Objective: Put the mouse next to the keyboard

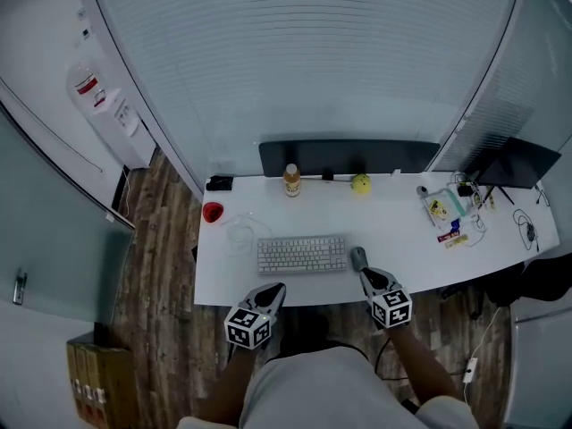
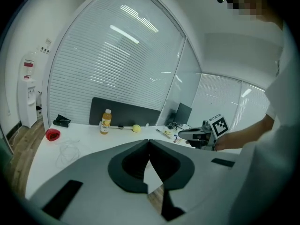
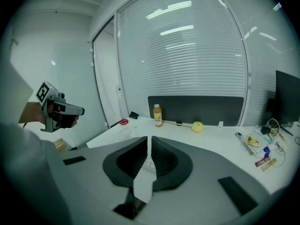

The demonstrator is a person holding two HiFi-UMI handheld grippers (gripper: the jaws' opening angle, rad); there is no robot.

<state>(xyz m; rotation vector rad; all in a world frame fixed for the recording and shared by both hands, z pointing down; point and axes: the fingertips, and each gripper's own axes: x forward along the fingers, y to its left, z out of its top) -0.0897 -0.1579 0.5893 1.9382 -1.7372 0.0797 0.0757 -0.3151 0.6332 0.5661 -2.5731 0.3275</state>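
The grey mouse (image 1: pixel 358 257) lies on the white desk (image 1: pixel 402 239) just right of the white keyboard (image 1: pixel 302 254). My right gripper (image 1: pixel 365 277) hovers at the desk's front edge right behind the mouse, jaws shut with nothing between them; in its own view the right gripper (image 3: pixel 149 138) shows only a hairline slit with keyboard keys (image 3: pixel 148 163) below. My left gripper (image 1: pixel 277 290) is held off the front edge below the keyboard. Its jaws, seen as the left gripper (image 2: pixel 149 142) in its own view, meet and hold nothing.
Along the desk's back stand a juice bottle (image 1: pixel 291 180), a yellow ball (image 1: pixel 360 183) and a dark panel (image 1: pixel 349 156). A red object (image 1: pixel 213 212) and a white cable (image 1: pixel 239 232) lie at left, small clutter (image 1: pixel 451 213) at right. A cardboard box (image 1: pixel 94 378) sits on the floor.
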